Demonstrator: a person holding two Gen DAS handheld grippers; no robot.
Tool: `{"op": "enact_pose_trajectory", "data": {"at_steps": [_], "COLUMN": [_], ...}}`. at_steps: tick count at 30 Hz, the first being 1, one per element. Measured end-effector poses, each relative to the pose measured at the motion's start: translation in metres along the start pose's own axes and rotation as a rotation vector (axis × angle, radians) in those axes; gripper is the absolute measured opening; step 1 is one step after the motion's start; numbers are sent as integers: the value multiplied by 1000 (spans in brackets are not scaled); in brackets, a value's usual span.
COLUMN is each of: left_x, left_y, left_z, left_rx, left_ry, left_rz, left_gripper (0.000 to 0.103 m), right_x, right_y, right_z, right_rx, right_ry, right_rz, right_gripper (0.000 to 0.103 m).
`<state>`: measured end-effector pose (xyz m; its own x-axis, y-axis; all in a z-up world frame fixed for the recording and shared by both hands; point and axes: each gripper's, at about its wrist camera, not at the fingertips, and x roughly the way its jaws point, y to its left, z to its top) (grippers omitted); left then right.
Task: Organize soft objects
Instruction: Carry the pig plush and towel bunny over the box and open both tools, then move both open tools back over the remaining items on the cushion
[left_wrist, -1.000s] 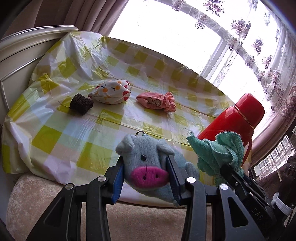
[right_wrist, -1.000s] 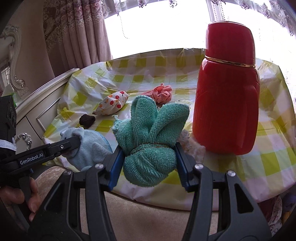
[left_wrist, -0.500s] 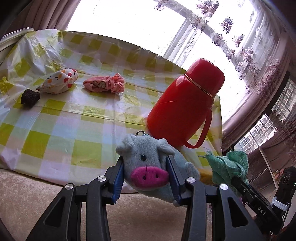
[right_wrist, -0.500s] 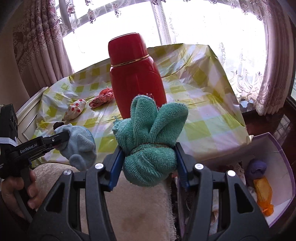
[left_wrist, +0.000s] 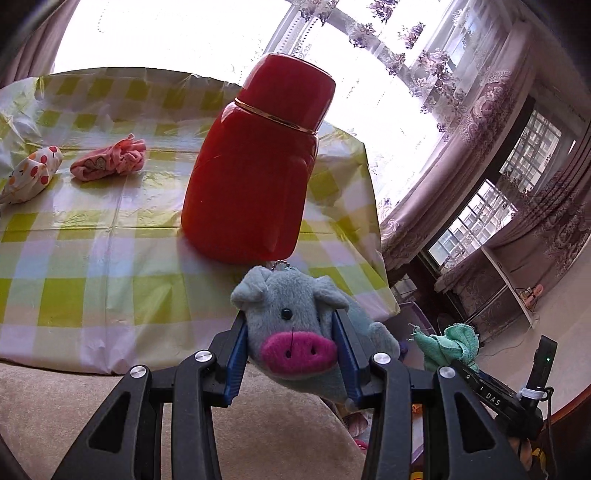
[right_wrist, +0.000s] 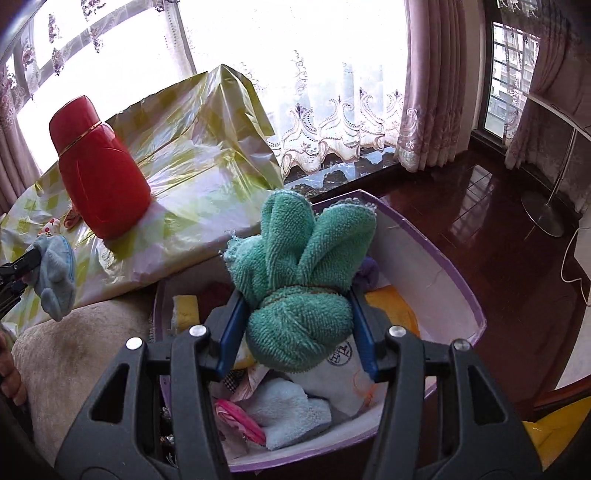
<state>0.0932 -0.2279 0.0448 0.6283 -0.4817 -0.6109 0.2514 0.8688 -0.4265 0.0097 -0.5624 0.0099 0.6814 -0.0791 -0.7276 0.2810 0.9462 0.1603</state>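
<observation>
Two soft objects are held at once, one per gripper. Nearest in the right wrist view, the right gripper (right_wrist: 297, 325) is clamped on a rolled teal terry-cloth towel with two ear-like folds (right_wrist: 299, 280), the blue pads pressed into its sides. Directly beneath and beyond it lies an open white box with a purple rim (right_wrist: 458, 280), already partly filled with cloths and small soft items; the towel is judged to be over the box interior, not yet touching the contents.

In the left wrist view, the left gripper (left_wrist: 291, 350) is closed on a grey plush pig with a pink snout (left_wrist: 291, 325), gripped at the cheeks, over the edge of a beige upholstered seat (left_wrist: 92, 398). Farther back, a glossy red plastic flask (left_wrist: 255, 166) stands upright on a yellow-and-white checked plastic tablecloth (left_wrist: 92, 258). A pink crumpled fabric item (left_wrist: 109, 164) and a white spotted fabric bundle (left_wrist: 31, 177) are left on the cloth, well apart from the box.

Step in hand: carrying to the box. Next move, as judged: the towel is lowered and released into the box, then the pig is brought over the rim likewise.
</observation>
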Motion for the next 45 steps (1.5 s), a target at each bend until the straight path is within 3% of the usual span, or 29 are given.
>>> {"op": "enact_pose_trajectory", "data": {"at_steps": [12, 15, 17, 19, 20, 21, 22, 23, 30, 45], "left_x": [19, 24, 28, 33, 36, 43, 52, 59, 57, 27], "left_y": [-49, -68, -83, -97, -104, -109, -114, -115, -88, -44], "left_z": [-5, -11, -16, -21, -25, -29, -34, -39, -39, -27], "left_rx": [84, 118, 145, 171, 184, 197, 217, 233, 147, 74], "left_ry": [52, 71, 90, 117, 136, 171, 224, 258, 274, 171], "left_rz": [-61, -90, -118, -157, -172, -179, -166, -141, -114, -55], "left_gripper": [44, 45, 46, 48, 55, 72, 81, 83, 83, 83], "right_x": [7, 7, 4, -1, -2, -2, -3, -3, 3, 10], "right_y": [-37, -47, -51, -53, -54, -54, -54, -53, -43, 21], "right_z": [-8, -6, -3, 0, 1, 3, 3, 4, 2, 1], "right_rx": [49, 83, 98, 107, 110, 113, 115, 115, 107, 6], "right_ry": [40, 37, 20, 2, -2, -5, -7, -7, 8, 42], "right_rz": [-87, -113, -130, -140, -140, -139, -138, -136, -102, 9], "right_gripper": [57, 66, 81, 82, 82, 82, 82, 82, 83, 83]}}
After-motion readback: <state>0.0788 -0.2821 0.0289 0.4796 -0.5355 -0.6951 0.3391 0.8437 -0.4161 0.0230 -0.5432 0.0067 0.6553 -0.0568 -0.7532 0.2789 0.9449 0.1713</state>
